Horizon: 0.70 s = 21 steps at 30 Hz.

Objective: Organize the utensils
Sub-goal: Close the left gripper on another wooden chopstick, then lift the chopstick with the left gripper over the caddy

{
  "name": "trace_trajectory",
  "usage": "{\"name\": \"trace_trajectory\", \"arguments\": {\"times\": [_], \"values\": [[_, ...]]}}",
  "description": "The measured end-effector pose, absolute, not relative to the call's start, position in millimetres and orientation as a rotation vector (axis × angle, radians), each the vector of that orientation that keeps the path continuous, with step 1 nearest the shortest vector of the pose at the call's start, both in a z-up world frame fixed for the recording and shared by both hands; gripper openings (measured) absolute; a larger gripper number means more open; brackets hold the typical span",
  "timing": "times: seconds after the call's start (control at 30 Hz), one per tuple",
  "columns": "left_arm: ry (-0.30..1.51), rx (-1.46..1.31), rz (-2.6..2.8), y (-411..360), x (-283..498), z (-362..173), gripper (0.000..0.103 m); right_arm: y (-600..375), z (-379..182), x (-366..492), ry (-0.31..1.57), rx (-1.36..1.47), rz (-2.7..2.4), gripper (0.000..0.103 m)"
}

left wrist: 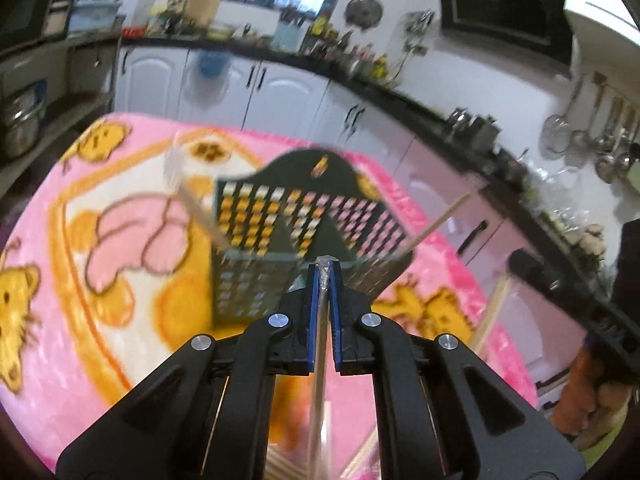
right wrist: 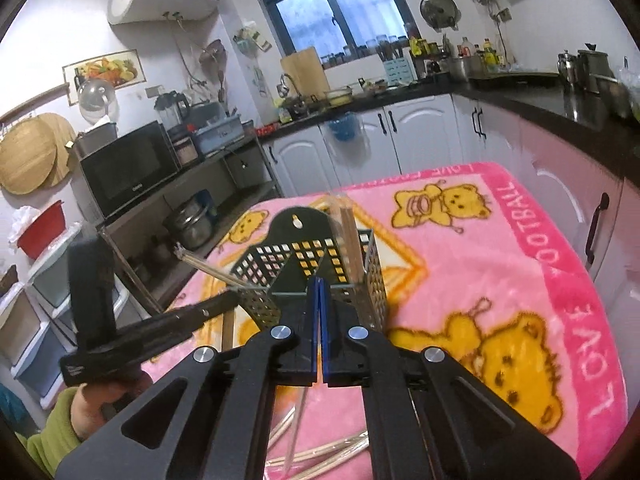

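Note:
A dark perforated metal utensil holder (left wrist: 280, 236) stands on the pink blanket (left wrist: 120, 280); it also shows in the right wrist view (right wrist: 320, 264). My left gripper (left wrist: 325, 268) is shut on a plastic-wrapped pair of chopsticks (left wrist: 319, 380), just in front of the holder's rim. In the right wrist view the left gripper (right wrist: 224, 304) reaches in from the left with wrapped chopsticks (right wrist: 208, 268) at the holder's left side. My right gripper (right wrist: 319, 284) is shut, close before the holder; a thin wrapped stick (right wrist: 296, 428) runs beneath it. Wrapped chopsticks (right wrist: 346, 232) stand in the holder's right compartment.
More wrapped chopsticks (right wrist: 320, 452) lie on the blanket (right wrist: 480, 248) below the right gripper. White cabinets (right wrist: 420, 136) and a dark counter (right wrist: 540, 96) stand behind the table. A shelf with a microwave (right wrist: 128, 168) is at the left.

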<state>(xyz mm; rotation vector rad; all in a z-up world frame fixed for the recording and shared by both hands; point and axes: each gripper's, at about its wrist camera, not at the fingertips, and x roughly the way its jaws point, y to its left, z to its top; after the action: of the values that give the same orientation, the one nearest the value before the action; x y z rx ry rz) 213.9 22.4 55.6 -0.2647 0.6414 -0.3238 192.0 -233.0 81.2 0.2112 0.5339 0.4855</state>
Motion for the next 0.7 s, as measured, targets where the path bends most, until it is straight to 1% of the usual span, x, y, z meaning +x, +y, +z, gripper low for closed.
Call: {"name": "trace_trajectory", "arguments": {"times": [0.23,0.7], "values": [[0.546,-0.247,-0.358,4,206,97,0.002,-234,97,183,0.495,0.199,0.504,0.001],[0.431,-0.203,-0.388,-11,211,151,0.002,-230,137,182,0.405,0.169,0.532,0.001]]}}
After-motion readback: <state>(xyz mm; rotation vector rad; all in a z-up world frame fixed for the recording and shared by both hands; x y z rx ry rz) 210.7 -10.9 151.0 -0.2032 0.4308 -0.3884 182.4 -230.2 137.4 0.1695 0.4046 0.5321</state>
